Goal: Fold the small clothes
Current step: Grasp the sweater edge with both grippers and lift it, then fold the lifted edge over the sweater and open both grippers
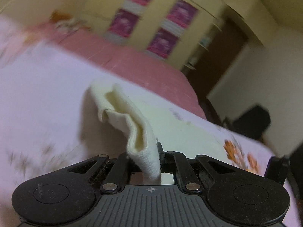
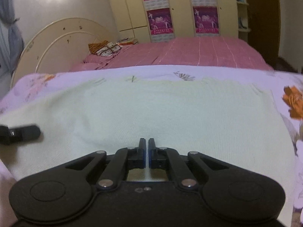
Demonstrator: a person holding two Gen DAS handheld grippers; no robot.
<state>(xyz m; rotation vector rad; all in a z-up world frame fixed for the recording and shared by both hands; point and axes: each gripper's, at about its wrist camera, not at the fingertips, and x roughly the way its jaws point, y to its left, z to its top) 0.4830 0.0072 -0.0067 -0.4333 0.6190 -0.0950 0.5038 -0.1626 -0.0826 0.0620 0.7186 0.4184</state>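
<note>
Left claw (image 1: 149, 157) is clamped on a bunched fold of the cream cloth (image 1: 130, 124); the fabric is pinched between the fingers and spills out ahead of them in layered folds, lifted off the bed. Left view is tilted and motion-blurred. Under the cloth is the lilac sheet (image 1: 43, 98) with orange flower print, and past it the pink bedspread (image 1: 136, 66). At the right edge of that view a dark bit of the other tool (image 1: 278, 168) shows.

Right claw (image 2: 147, 141) has its fingers together, only a thin slit between the blue pads (image 2: 144, 156); nothing visible in the slit. It sits low over the near part of the cloth (image 2: 151, 109), which in this view lies spread wide and mostly flat across the lilac sheet (image 2: 189, 71). Cannot tell whether the fingertips touch the fabric. Far edge of the cloth runs roughly straight, near the sheet's border with the pink bedspread (image 2: 198, 53). A black fingertip of the left tool (image 2: 20, 133) pokes in at the left edge, over the cloth's left side.

Background: curved cream headboard (image 2: 62, 43), a patterned pillow (image 2: 108, 50) on the bedspread, wardrobe (image 2: 181, 9) with magenta posters on the doors, brown door (image 2: 263, 19) at right.
</note>
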